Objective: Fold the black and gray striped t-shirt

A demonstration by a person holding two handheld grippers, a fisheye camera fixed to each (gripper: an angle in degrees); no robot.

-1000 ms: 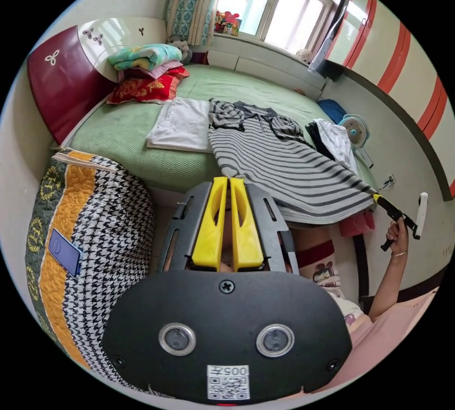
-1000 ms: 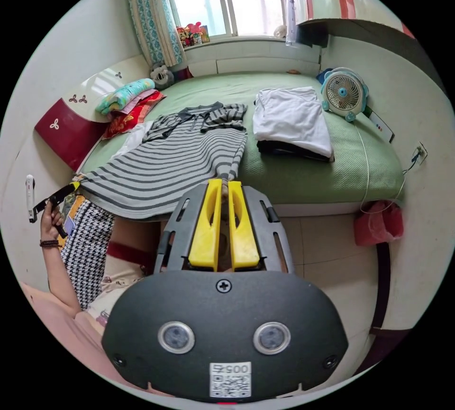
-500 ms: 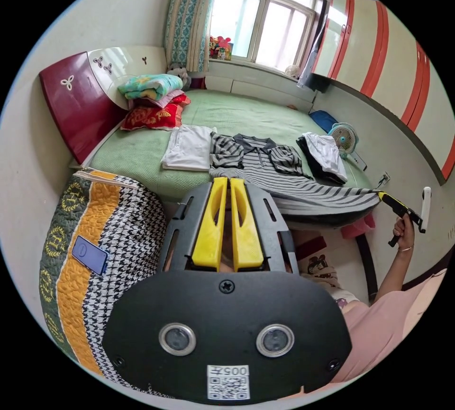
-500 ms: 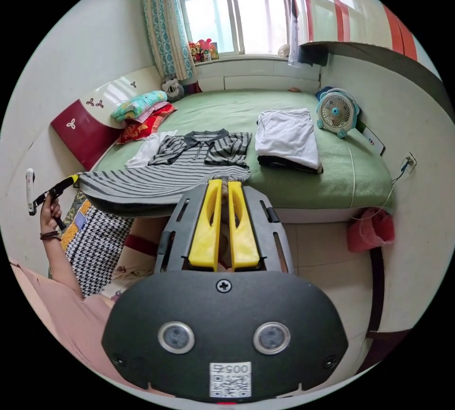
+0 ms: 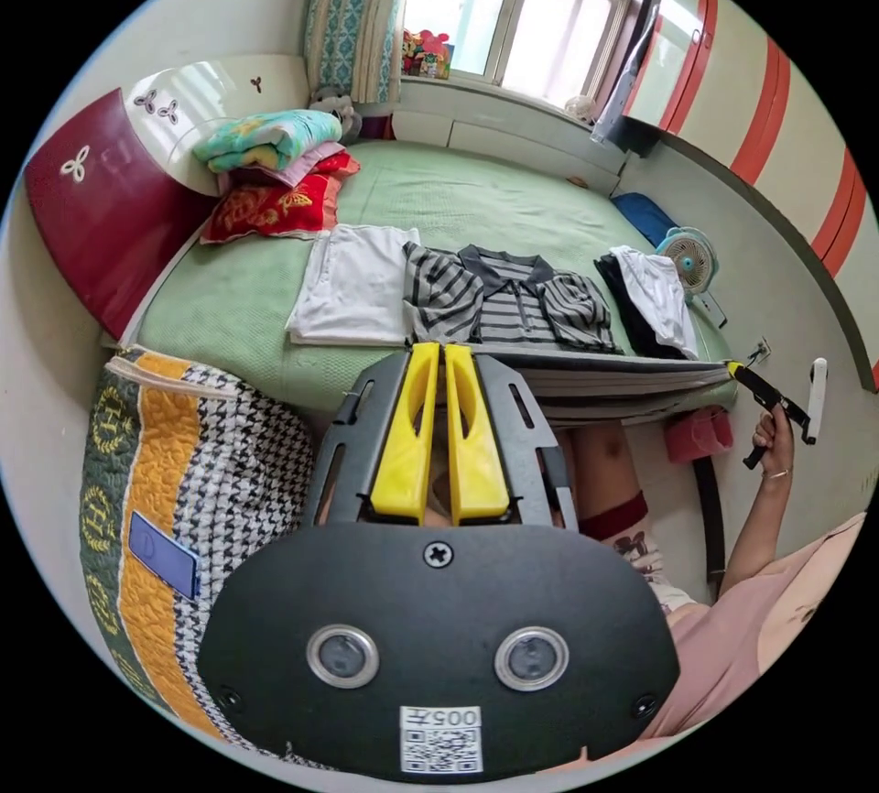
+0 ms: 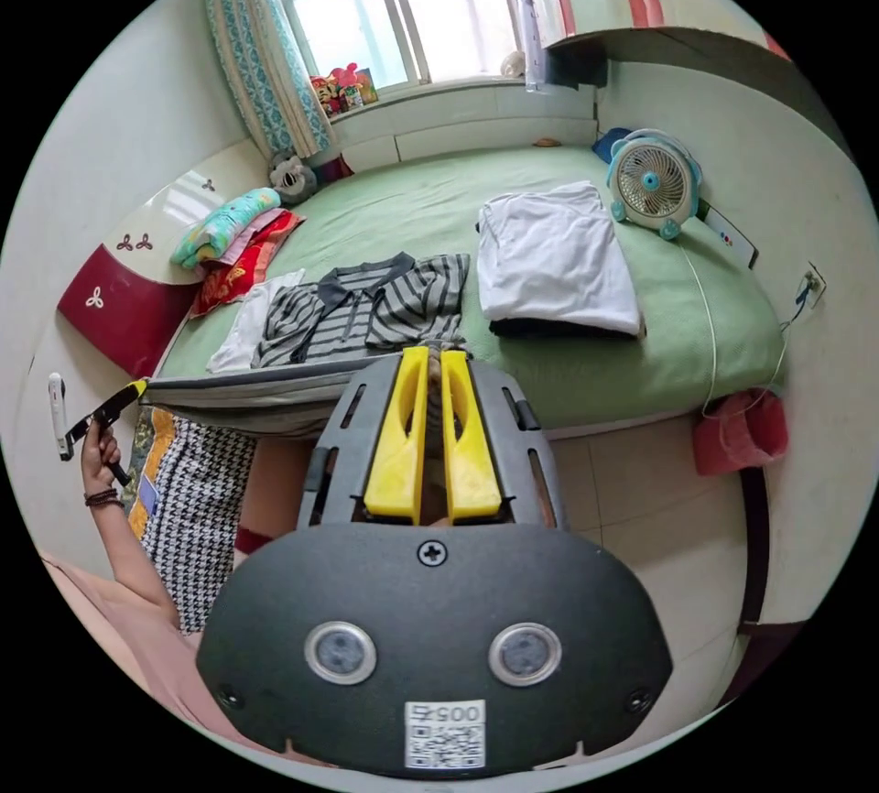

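The black and gray striped t-shirt (image 5: 513, 303) lies collar-away on the green bed (image 5: 238, 308), sleeves folded in. Its hem is lifted and stretched level between both grippers, seen edge-on. My left gripper (image 5: 441, 352) is shut on one hem corner. My right gripper (image 6: 427, 355) is shut on the other corner of the shirt (image 6: 366, 308). The right gripper (image 5: 737, 369) also appears at the far right of the left gripper view, held by a hand. In the right gripper view the left gripper (image 6: 137, 388) is at the left.
A folded white garment (image 5: 352, 285) lies left of the shirt, a white-on-black stack (image 6: 554, 262) to its right. Pillows (image 5: 270, 170) sit by the headboard, a small fan (image 6: 652, 181) near the wall. A houndstooth bag (image 5: 201, 509) and a red bin (image 6: 742, 431) stand on the floor.
The hem has been carried forward toward the collar and lowered to a flat line, so less of the striped body shows. Both grippers stay shut on the corners.
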